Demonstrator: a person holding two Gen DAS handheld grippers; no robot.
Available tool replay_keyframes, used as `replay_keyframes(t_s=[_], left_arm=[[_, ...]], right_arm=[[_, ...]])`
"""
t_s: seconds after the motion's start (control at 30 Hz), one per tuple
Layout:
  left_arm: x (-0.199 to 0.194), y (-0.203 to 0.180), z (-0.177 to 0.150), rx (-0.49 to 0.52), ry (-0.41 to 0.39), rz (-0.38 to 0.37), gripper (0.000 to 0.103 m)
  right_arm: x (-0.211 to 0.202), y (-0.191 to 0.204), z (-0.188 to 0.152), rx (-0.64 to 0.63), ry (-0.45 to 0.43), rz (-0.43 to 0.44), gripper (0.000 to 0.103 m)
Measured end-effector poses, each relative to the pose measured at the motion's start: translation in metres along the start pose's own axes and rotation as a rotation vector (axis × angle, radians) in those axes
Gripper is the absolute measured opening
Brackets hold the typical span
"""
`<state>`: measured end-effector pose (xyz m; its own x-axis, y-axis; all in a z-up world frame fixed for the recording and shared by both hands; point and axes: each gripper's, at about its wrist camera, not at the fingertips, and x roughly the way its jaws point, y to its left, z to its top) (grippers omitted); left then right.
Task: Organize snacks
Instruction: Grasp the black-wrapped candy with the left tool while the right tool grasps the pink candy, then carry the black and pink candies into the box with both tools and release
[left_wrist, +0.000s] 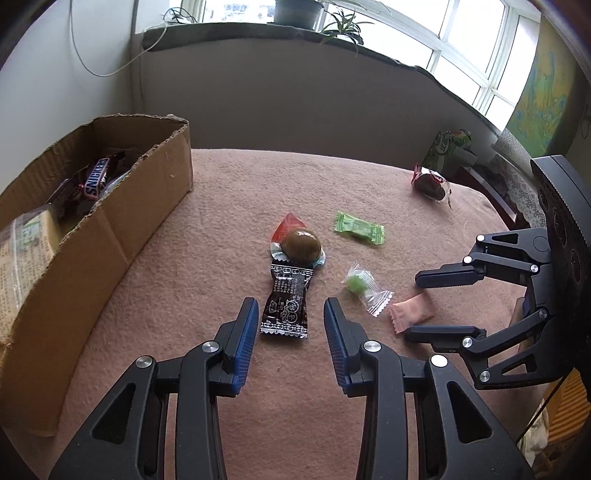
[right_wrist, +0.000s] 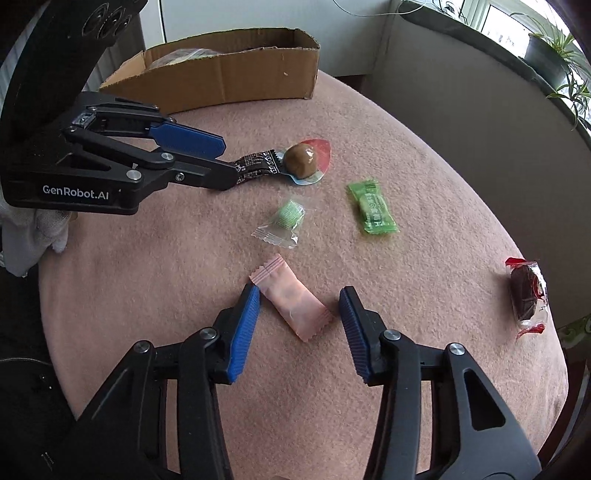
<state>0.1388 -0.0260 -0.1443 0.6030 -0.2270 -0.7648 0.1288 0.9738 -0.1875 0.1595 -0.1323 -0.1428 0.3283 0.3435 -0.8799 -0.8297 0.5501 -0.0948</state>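
Note:
My left gripper (left_wrist: 290, 314) is open, its jaws on either side of a black candy wrapper (left_wrist: 286, 304) lying on the pink cloth; a brown egg-shaped snack (left_wrist: 301, 245) lies just beyond it. My right gripper (right_wrist: 299, 301) is open around a pink candy packet (right_wrist: 291, 299). The right gripper also shows in the left wrist view (left_wrist: 412, 304), and the left gripper in the right wrist view (right_wrist: 227, 158). A clear-wrapped green candy (right_wrist: 286, 221), a green packet (right_wrist: 371, 206) and a red-wrapped dark snack (right_wrist: 526, 291) lie loose. A cardboard box (left_wrist: 110, 221) at left holds a Snickers bar (left_wrist: 96, 177) and other snacks.
The table is covered by a pink fleece cloth (left_wrist: 221, 206) with rounded edges. A grey wall and a windowsill with potted plants (left_wrist: 299, 13) stand behind it. A green package (left_wrist: 448, 146) stands beyond the table's far right edge.

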Motion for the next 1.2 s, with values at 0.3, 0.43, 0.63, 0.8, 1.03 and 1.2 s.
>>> replay_keyframes(t_s=[0.3,0.43,0.63,0.8,1.03,1.2], left_arm=[[0.015,-0.004,0.007,0.051,0.028,0.036,0.035],[0.018,-0.004,0.01,0.049,0.029,0.019,0.035],[0.016,-0.002,0.007,0.053,0.019,0.033,0.023],[0.013,-0.004,0.003,0.06,0.015,0.035,0.022],[0.002,0.0,-0.004,0.035,0.005,0.023,0.022],[-0.015,0.007,-0.011,-0.001,-0.025,0.011,0.022]], right_arm=[[0.003,-0.011,0.001,0.059,-0.028,0.027,0.045],[0.001,-0.013,-0.002,0.105,-0.048,0.022,0.042],[-0.003,-0.008,-0.008,0.152,-0.053,-0.023,0.025],[-0.005,0.0,-0.013,0.192,-0.063,-0.073,0.022],[-0.008,0.003,-0.02,0.287,-0.083,-0.069,0.022],[-0.015,0.006,-0.027,0.351,-0.115,-0.071,0.022]])
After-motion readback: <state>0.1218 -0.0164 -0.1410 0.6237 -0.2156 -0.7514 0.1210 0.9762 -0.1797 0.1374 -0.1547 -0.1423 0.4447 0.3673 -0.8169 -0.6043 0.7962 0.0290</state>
